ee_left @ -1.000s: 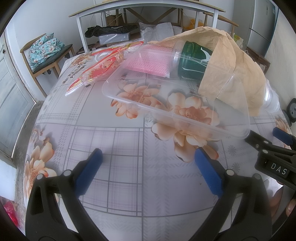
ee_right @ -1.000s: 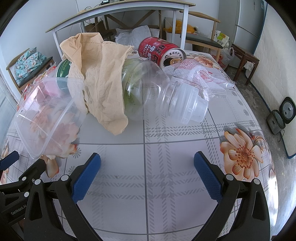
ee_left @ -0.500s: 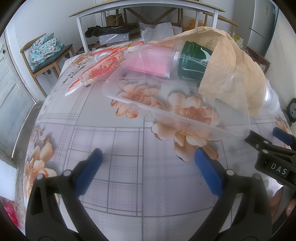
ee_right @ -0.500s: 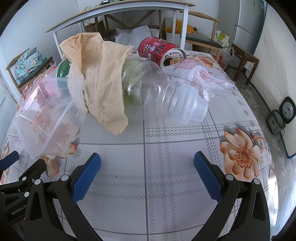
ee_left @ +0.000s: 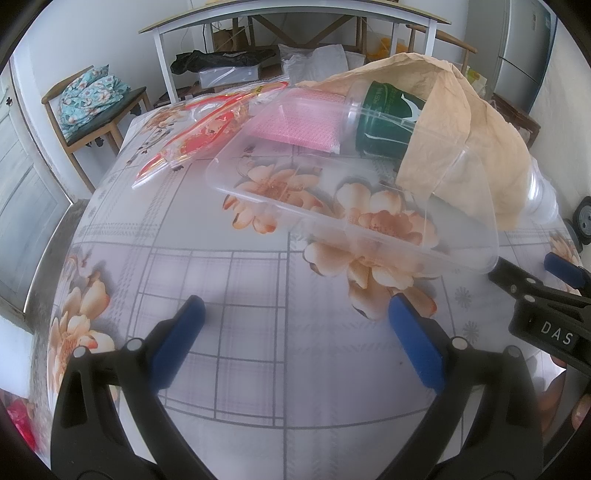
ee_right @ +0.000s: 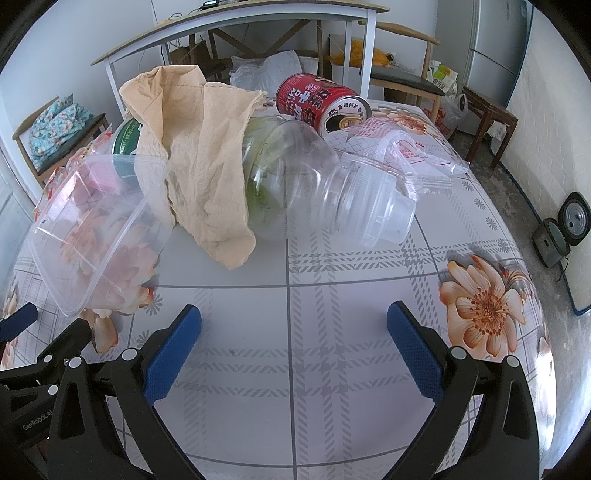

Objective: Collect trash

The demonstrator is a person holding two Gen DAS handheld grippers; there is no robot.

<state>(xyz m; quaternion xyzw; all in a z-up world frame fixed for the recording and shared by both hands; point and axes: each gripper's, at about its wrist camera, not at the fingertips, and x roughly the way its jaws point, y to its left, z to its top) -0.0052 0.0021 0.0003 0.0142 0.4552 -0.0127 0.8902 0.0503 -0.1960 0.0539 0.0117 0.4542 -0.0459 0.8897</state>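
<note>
Trash lies on a floral tablecloth. A clear plastic container (ee_left: 354, 195) tilts against a green-labelled clear bottle (ee_left: 384, 114) that lies under a crumpled tan paper (ee_left: 461, 122). A pink sponge (ee_left: 299, 125) and a red snack wrapper (ee_left: 192, 140) lie behind. In the right wrist view the container (ee_right: 96, 229), the tan paper (ee_right: 199, 155), the bottle (ee_right: 314, 184), a red can (ee_right: 317, 105) and a clear wrapper (ee_right: 413, 155) show. My left gripper (ee_left: 295, 336) is open and empty, in front of the container. My right gripper (ee_right: 293, 339) is open and empty, in front of the bottle.
The table (ee_right: 295, 302) edge drops off at right, with a small appliance (ee_right: 569, 221) on the floor. A chair with a floral cushion (ee_left: 88, 99) stands far left. A white-framed desk (ee_left: 258, 29) with bags under it stands behind the table.
</note>
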